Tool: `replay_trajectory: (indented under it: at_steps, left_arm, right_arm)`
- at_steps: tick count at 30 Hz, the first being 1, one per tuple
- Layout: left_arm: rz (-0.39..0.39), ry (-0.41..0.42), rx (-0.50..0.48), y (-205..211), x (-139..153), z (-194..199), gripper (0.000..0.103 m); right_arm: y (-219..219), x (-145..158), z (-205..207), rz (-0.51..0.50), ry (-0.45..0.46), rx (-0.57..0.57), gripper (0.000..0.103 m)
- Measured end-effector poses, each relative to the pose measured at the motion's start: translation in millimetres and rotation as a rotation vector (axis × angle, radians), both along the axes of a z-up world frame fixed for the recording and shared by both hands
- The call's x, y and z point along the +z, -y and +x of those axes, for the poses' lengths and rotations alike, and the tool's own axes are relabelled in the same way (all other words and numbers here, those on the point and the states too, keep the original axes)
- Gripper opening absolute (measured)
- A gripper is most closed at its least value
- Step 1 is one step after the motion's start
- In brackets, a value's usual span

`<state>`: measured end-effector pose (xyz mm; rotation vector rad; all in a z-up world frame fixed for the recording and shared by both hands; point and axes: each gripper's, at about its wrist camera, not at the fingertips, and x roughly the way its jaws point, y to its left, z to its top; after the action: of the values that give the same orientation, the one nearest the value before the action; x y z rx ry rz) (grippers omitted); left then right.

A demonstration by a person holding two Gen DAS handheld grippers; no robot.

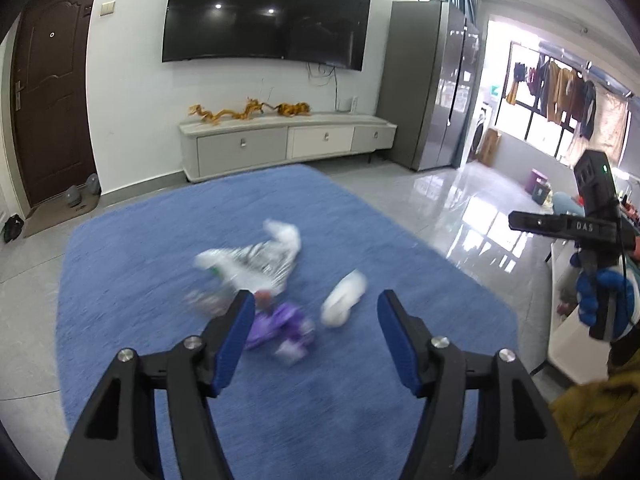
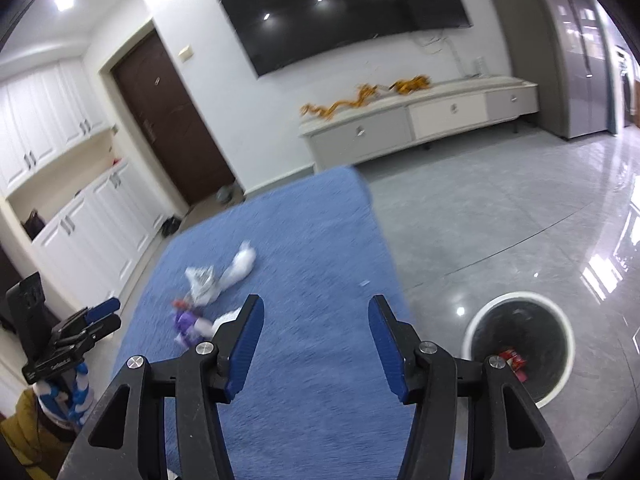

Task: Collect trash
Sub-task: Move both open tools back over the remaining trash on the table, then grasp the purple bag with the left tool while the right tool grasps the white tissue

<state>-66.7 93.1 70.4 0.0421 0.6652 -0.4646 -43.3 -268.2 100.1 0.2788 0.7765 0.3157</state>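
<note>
On blue rug (image 1: pixel 160 280), scattered wrappers (image 1: pixel 256 264), both tools wide and empty, bin (image 2: pixel 516 344) nearby.

A blue rug (image 1: pixel 280 380) covers the grey glossy tile floor (image 1: pixel 452 200). On the white wall (image 1: pixel 128 92) hangs a large dark television (image 1: pixel 264 12) above a low cabinet (image 1: pixel 288 140) with three drawers. A dark brown door (image 1: pixel 52 92) stands left; a tall grey refrigerator (image 1: pixel 432 84) stands right, beside bright windows (image 1: pixel 560 120). White cupboards (image 2: pixel 60 184) line the side wall.
</note>
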Motion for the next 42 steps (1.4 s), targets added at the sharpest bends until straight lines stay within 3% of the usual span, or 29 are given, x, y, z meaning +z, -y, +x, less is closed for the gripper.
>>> replay_trajectory:
  at_steps: [13, 23, 34, 36, 37, 42]
  left_arm:
    - [0.144, -0.042, -0.198, 18.5, -39.5, 47.9, 0.064]
    - [0.153, -0.074, -0.281, 25.7, -61.5, 84.0, 0.064]
    - [0.144, -0.121, -0.337, 33.7, -84.3, 95.3, 0.063]
    - [0.138, -0.127, -0.338, 34.1, -87.3, 96.5, 0.059]
    - [0.133, -0.137, -0.343, 34.3, -90.0, 97.5, 0.05]
    - [0.089, -0.164, -0.358, 32.6, -94.8, 103.4, 0.031]
  right_arm:
    - [-88.1, -53.5, 26.7, -0.056, -0.182, 0.146, 0.052]
    - [-104.4, -66.4, 37.3, -0.062, -0.236, 0.168, 0.052]
    - [-118.9, -78.8, 67.8, 0.034, -0.33, 0.166, 0.058]
    - [-123.6, -82.1, 75.4, 0.046, -0.347, 0.16, 0.06]
    - [-125.1, -82.9, 78.0, 0.051, -0.353, 0.159, 0.06]
    - [-134.2, -87.1, 94.7, 0.066, -0.374, 0.147, 0.06]
